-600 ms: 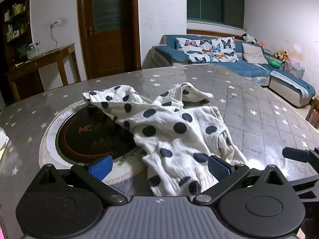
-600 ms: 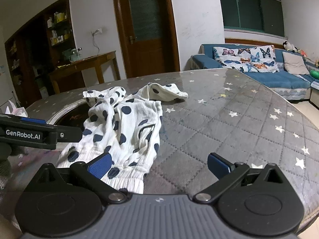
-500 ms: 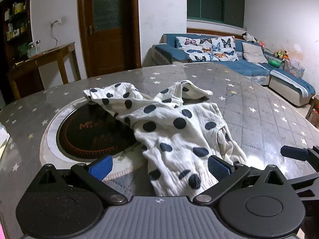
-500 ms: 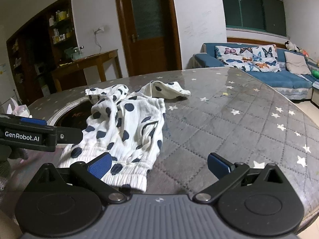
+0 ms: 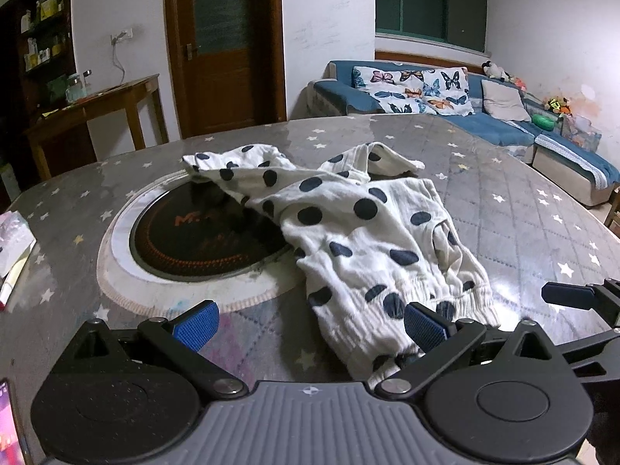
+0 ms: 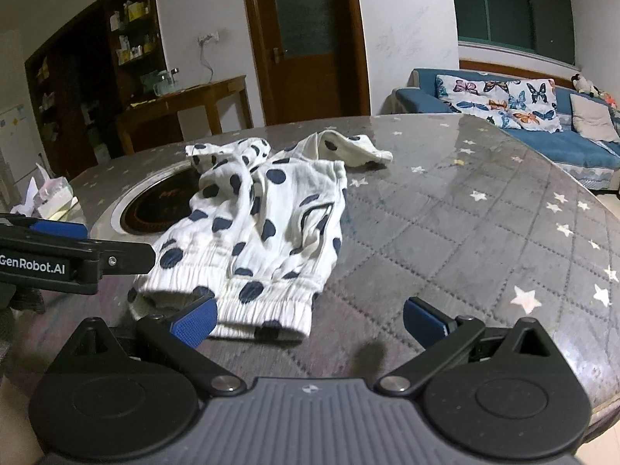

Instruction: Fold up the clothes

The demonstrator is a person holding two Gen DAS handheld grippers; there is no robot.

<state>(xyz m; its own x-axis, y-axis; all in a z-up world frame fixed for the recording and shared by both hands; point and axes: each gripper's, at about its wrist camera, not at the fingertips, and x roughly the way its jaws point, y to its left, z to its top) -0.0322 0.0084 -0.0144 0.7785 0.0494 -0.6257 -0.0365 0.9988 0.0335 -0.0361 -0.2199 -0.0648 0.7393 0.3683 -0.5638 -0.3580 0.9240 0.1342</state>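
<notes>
1. White cotton trousers with dark blue polka dots (image 5: 348, 240), lying crumpled on a round grey table with a quilted, star-printed cover (image 5: 503, 201).
2. Elastic waistband end nearest to both cameras; two legs stretched away toward the far side, one leg crossing over the other.
3. One part of the garment draped over the rim of a round black hotplate set in a white ring (image 5: 201, 240) in the table's middle.
4. Left gripper (image 5: 310, 325), black with blue pads, jaws spread wide, holding nothing; right pad (image 5: 424, 327) just over the waistband edge, left pad (image 5: 195, 325) over bare table.
5. Right gripper (image 6: 308, 323), same build, jaws also spread wide and empty; left pad (image 6: 193, 323) in front of the waistband, contact not clear; right pad over bare table.
6. Each gripper seen from the side in the other's view, both near the waistband.
7. White tissue pack (image 6: 50, 197) at the table's left edge.
8. Behind: brown wooden door (image 6: 306, 38), wooden side table (image 6: 186, 104), blue sofa with butterfly-print cushions (image 5: 426, 89).
</notes>
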